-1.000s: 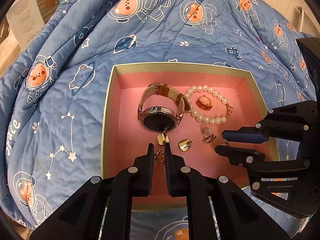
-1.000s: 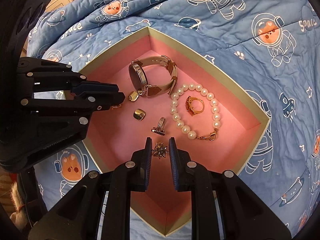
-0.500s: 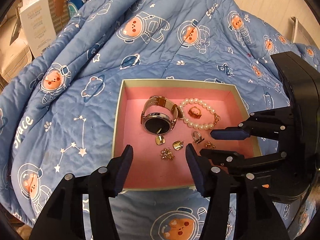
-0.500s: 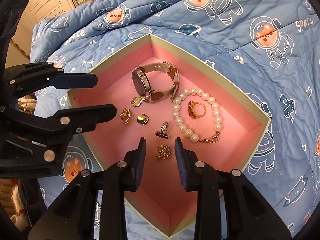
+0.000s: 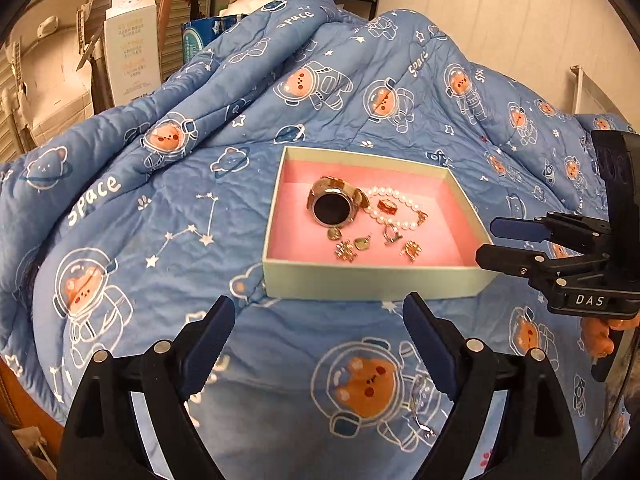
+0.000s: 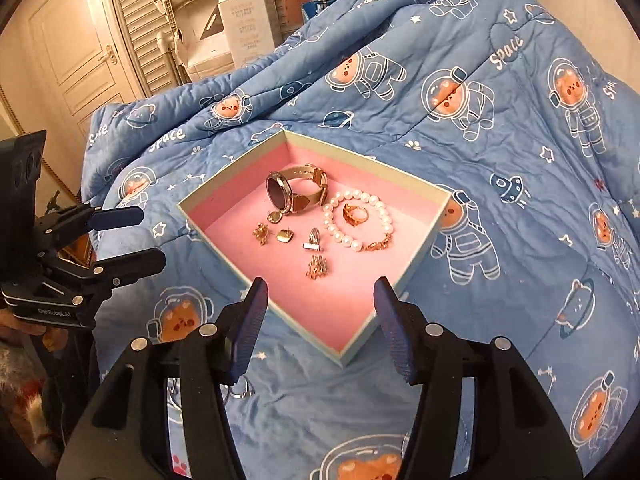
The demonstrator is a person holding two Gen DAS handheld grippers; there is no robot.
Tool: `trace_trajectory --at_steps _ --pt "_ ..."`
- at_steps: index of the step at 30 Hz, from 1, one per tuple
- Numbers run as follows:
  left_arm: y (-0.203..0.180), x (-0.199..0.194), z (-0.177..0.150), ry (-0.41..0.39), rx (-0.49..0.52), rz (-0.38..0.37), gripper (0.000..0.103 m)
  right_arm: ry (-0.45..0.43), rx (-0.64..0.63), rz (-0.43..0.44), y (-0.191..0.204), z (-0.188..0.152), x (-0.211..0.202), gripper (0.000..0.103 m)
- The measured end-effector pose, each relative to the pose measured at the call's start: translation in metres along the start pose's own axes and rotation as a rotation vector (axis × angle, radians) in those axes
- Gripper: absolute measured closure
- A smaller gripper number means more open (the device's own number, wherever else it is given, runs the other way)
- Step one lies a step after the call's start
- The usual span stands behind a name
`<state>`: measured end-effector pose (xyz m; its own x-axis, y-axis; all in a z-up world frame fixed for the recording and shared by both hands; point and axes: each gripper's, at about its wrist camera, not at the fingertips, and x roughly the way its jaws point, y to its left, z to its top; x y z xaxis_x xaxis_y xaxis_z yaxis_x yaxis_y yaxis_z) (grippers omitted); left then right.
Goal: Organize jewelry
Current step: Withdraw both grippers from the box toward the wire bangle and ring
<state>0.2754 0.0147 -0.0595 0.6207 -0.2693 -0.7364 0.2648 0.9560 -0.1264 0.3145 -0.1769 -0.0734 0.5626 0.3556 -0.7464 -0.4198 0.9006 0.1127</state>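
Left wrist view: the left gripper [image 5: 316, 328] hangs over the quilt [image 5: 160, 208], short of the near wall of the pink-lined box [image 5: 376, 280]. Its jaws have just been opening and stand wide apart with nothing between them. All the jewelry lies inside the box: the watch [image 5: 332, 204] toward the back, the pearl bracelet [image 5: 394, 210] beside it with a ring [image 5: 387, 206] inside its loop, and two gold cluster earrings [image 5: 346, 251] loose on the floor near the front wall. The right gripper [image 5: 486, 242] shows at the box's right corner, fingers apart and empty.

Right wrist view: the right gripper [image 6: 318, 324] sits over the near corner of the box, jaws having just opened, nothing held; a cluster earring [image 6: 317, 267] lies on the lining ahead of it. A small silver clasp-like piece [image 6: 314, 239] and a square stud [image 6: 285, 235] lie between earring and watch. A thin wire loop [image 6: 240, 392] appears on the quilt under the fingers; whether it is a stray piece of jewelry cannot be told.

Risks, as judged: the box rests on soft, uneven bedding, so a finger catching its wall could tip or slide it and scatter the small pieces. The items lie close together; a wide approach could nudge neighbours or snag the bracelet.
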Motion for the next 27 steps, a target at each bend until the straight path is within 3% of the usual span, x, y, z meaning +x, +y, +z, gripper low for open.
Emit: trace_trajectory --at_steps 11,22,27 --pt "-0.047 -0.008 -0.068 0.044 0.08 -0.105 0.019 0.036 0.064 0.004 0.004 -0.062 -0.008 0.047" --pt "-0.07 0.007 -0.083 0.068 0.14 -0.096 0.021 0.053 0.097 0.011 0.004 -0.072 -0.003 0.047" --pt "-0.082 0.018 -0.083 0.073 0.187 -0.058 0.033 0.057 0.099 0.008 0.003 -0.074 -0.003 0.047"
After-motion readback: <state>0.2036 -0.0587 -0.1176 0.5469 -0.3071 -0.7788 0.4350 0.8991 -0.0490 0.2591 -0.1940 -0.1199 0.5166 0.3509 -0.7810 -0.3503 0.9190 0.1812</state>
